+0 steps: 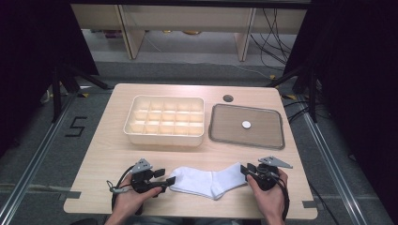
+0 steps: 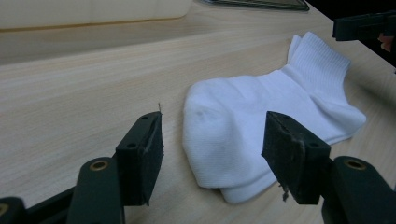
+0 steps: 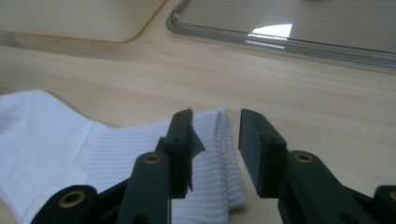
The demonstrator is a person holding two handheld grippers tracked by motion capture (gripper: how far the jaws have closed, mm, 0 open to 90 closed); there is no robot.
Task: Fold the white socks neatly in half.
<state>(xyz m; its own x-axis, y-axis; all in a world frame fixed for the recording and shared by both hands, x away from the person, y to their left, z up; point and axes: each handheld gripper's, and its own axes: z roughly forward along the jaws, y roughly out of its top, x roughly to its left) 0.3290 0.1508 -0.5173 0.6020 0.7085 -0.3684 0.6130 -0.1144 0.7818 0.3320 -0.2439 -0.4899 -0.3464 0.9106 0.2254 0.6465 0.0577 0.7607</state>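
On the desk (image 1: 117,154) lies a soft, floppy white sock (image 1: 209,182); both tools, left (image 1: 170,181) and right (image 1: 245,169), gape loose at its ends, best pinched there.

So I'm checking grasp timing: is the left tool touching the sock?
Apart: the left gripper view shows the left tool open, table visible between pads and sock.

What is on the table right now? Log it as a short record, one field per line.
surface: wooden table
item in hand: white socks, lying flat near the front edge
left gripper: open, jaws either side of the toe end, not pressing
right gripper: open, jaws astride the ribbed cuff, not clamped
behind, left: cream box with compartments, nothing seen inside
behind, right: grey tray with a small white disc
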